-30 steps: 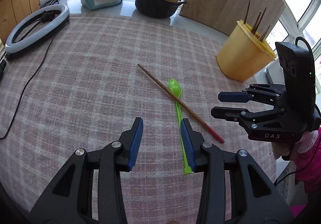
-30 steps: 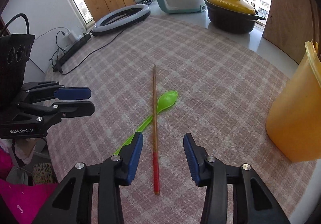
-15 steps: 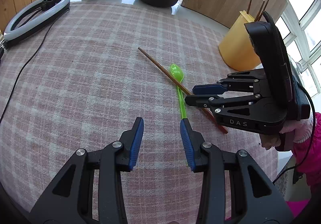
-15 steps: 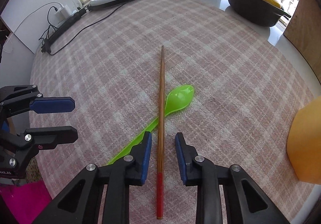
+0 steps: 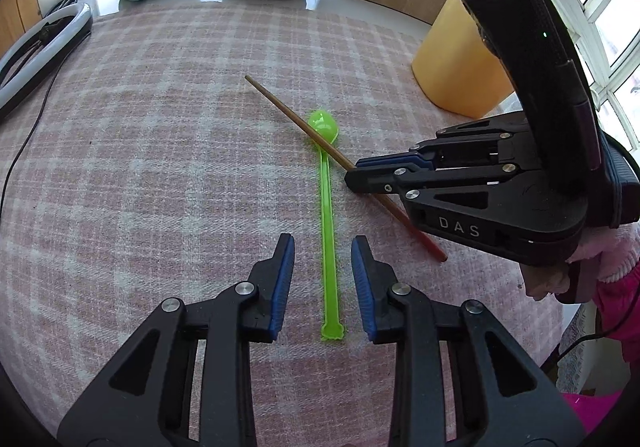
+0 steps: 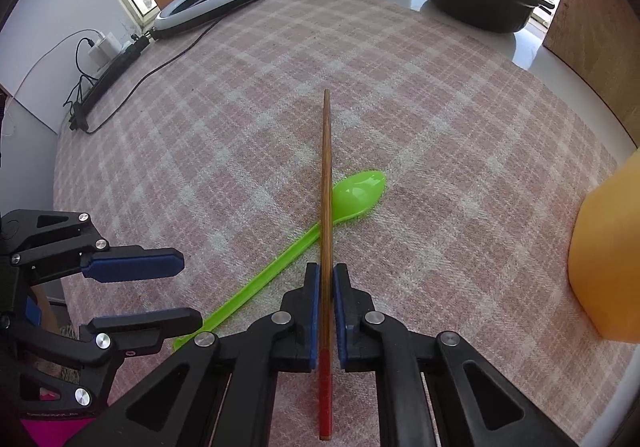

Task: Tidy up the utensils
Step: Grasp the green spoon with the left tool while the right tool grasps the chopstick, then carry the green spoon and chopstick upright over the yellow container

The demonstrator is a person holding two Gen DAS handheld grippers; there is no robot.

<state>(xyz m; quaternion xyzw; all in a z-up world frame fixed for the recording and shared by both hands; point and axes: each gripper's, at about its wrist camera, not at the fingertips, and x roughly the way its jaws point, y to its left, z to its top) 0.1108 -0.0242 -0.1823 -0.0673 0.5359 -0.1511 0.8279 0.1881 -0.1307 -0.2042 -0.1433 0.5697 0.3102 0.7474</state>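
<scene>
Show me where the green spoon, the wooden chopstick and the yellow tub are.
green spoon [image 5: 323, 125]: left wrist view, on its bowl.
wooden chopstick [image 6: 326, 167]: right wrist view, mid-shaft, ahead of the claw.
yellow tub [image 5: 456, 59]: left wrist view, on its side wall.

Readable lettering: one word, on one gripper body

The right gripper [image 5: 354, 171], seen from the left wrist camera, carries the raised capitals "DAS" on the dark side plate of its housing, below the finger linkages. In the right wrist view, the left gripper [image 6: 180, 291] has a faint line of small print along the lower edge of its body, too blurred and cropped to read. No other text, number or sign is legible on anything else.
</scene>
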